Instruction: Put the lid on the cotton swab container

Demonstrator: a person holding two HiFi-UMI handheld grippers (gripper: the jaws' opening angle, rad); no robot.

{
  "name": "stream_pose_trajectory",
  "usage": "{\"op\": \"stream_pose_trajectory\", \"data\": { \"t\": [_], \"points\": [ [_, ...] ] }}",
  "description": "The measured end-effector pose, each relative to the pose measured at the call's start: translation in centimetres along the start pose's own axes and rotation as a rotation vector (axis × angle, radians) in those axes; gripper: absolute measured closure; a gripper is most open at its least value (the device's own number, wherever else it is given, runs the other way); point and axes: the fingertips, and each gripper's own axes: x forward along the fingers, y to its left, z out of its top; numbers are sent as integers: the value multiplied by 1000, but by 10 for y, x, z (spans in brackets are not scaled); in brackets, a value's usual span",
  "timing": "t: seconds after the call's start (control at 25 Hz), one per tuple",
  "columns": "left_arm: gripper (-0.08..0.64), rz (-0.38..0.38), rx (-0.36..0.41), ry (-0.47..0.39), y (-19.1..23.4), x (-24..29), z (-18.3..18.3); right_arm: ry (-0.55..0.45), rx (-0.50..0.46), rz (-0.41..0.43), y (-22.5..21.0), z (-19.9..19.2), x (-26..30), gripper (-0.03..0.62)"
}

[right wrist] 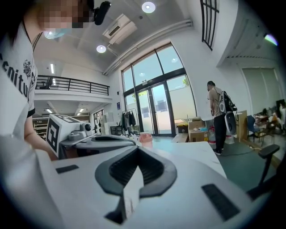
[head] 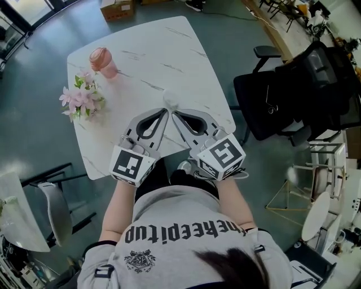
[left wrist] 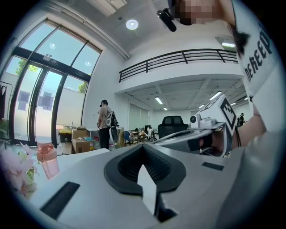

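A pink cotton swab container stands at the far left corner of the white marble table, with a pink lid on top of it. It also shows as the pink container low on the left and as the pink container beyond the jaws. My left gripper and right gripper hang side by side over the table's near half, tips almost touching. Both are shut with nothing between the jaws, as seen on the left gripper and the right gripper. A small whitish object lies just beyond the tips; I cannot tell what it is.
A bunch of pink flowers lies on the table's left side. A black office chair stands to the right and a cardboard box on the floor beyond. A white chair is at the lower left. A person stands far off.
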Motion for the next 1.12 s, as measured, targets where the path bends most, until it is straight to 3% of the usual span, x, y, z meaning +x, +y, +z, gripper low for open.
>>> {"op": "stream_pose_trajectory", "data": {
  "t": [0.32, 1.12],
  "points": [
    [545, 40, 3, -8, -9, -8, 14, -43, -17, 24, 8, 12, -12, 581],
    [545, 32, 33, -48, -27, -6, 25, -95, -27, 60, 6, 23, -26, 581]
  ]
}}
